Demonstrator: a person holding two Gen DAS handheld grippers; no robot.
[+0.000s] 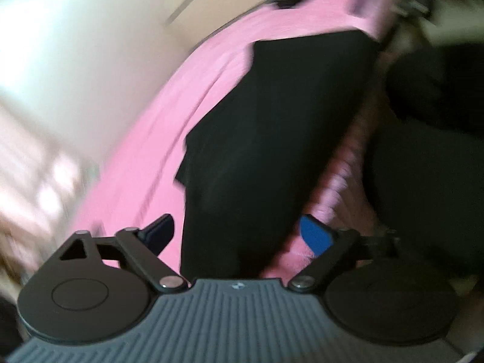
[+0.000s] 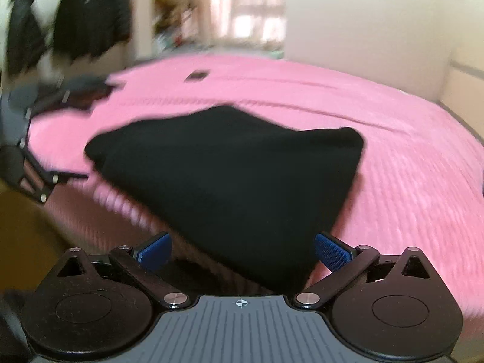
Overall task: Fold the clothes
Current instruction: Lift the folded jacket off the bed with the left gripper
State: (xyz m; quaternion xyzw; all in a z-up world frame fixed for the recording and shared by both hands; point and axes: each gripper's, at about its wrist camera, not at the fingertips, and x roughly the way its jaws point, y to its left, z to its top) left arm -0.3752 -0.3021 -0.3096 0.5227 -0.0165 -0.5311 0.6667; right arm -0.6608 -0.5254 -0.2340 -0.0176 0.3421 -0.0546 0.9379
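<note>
Right wrist view is showing both the right gripper (image 2: 242, 251) and left gripper (image 1: 239, 236) spread wide, empty; the black garment (image 2: 230, 166) (overhanging the pink bed (image 2: 408, 166)) is probably risking sliding off.

Garment (image 2: 224, 175) on bedspread (image 2: 393, 151) (near its front edge).

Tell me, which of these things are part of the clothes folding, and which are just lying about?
Part of the job: black garment, left gripper, right gripper, both open; pink bedspread as work surface.

Lying about: small dark object, dark clothes hanging behind.
</note>
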